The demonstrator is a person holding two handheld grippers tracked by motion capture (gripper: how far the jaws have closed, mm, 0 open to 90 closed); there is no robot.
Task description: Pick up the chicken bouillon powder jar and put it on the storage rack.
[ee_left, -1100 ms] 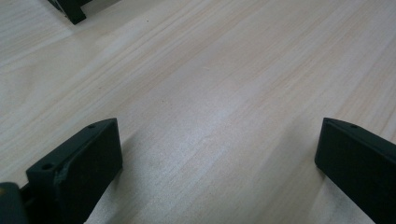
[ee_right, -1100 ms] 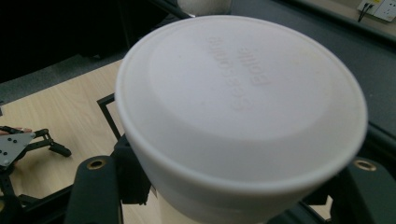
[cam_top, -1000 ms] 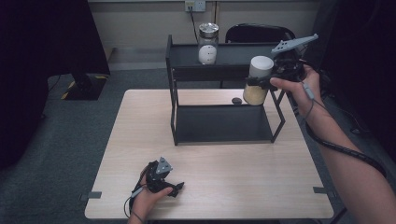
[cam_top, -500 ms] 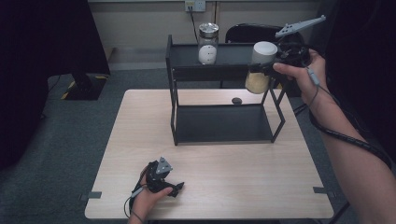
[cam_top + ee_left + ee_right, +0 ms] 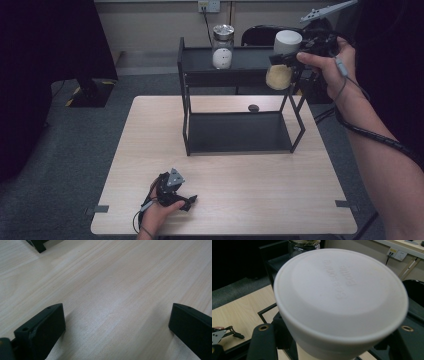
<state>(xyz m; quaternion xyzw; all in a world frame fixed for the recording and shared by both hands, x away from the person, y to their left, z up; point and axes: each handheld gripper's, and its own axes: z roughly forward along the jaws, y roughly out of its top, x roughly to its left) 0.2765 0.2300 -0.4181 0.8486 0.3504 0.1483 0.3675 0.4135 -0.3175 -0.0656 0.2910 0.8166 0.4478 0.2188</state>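
Observation:
A jar (image 5: 278, 76) with tan contents and a white lid (image 5: 340, 293) hangs in the air at the right end of the black rack's top shelf (image 5: 250, 57). My right gripper (image 5: 286, 59) is shut on it just below the lid, its black fingers (image 5: 263, 340) on either side of the jar. At the table's front edge my left gripper (image 5: 189, 200) rests on the wood, held by a hand. Its jaws stand wide apart with bare tabletop between them (image 5: 116, 325).
A glass jar (image 5: 223, 47) with a metal lid stands on the top shelf, left of the held jar. The rack's lower shelf (image 5: 240, 132) is bare. A small dark object (image 5: 253, 107) lies on the wooden table (image 5: 250, 200) behind the rack. A chair (image 5: 260, 34) stands beyond.
My right gripper has risen with the jar, from beside the rack's upper right corner to the level of the top shelf. The left gripper has stayed put.

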